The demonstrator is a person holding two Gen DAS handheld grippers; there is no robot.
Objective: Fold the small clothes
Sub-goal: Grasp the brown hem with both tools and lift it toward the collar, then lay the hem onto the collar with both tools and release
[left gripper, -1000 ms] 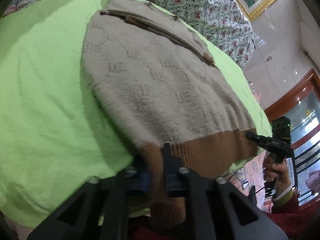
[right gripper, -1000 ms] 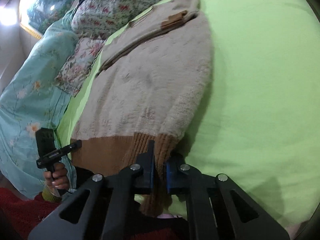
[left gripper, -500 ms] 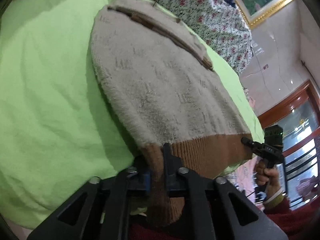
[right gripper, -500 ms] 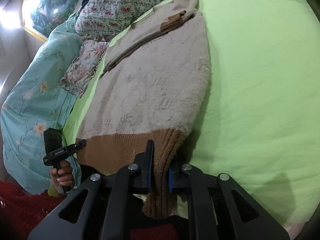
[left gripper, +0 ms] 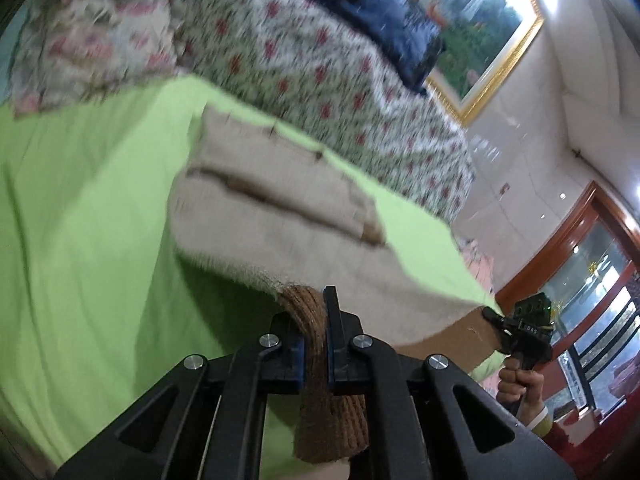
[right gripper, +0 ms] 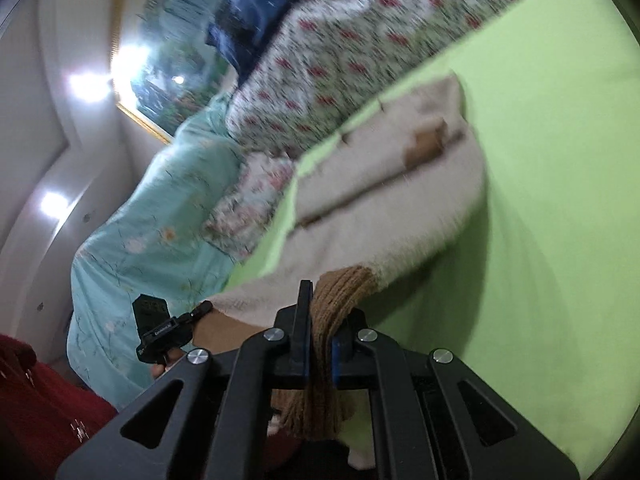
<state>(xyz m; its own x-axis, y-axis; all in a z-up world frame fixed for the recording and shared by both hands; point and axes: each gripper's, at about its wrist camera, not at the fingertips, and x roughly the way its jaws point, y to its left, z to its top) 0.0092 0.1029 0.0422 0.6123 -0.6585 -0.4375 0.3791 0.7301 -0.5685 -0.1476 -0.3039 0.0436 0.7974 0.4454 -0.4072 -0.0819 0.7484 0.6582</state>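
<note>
A beige knit sweater (left gripper: 280, 232) with a brown ribbed hem (left gripper: 312, 328) lies on the green sheet (left gripper: 80, 220), its sleeves folded across the far end. My left gripper (left gripper: 316, 304) is shut on the hem's left corner, which hangs bunched below the pads. In the right wrist view the sweater (right gripper: 380, 208) rises toward my right gripper (right gripper: 322, 296). Its jaws are closing on the hem's right corner (right gripper: 340, 284) and the pads press on it. Each view shows the other gripper at the opposite corner: the right gripper (left gripper: 496, 318), the left gripper (right gripper: 204, 307). The hem hangs stretched between them, off the sheet.
A floral quilt (left gripper: 300, 60) and a dark blue cloth (left gripper: 380, 12) pile up at the far end of the bed. A teal quilt (right gripper: 152, 220) lies left of the sheet (right gripper: 540, 160). A framed painting (left gripper: 480, 40) and a wooden door frame (left gripper: 580, 240) stand beyond. A red sleeve (right gripper: 32, 400) is near.
Both grippers have risen with the hem and tipped upward. The near half of the sweater has come off the sheet, and more of the quilts and wall shows.
</note>
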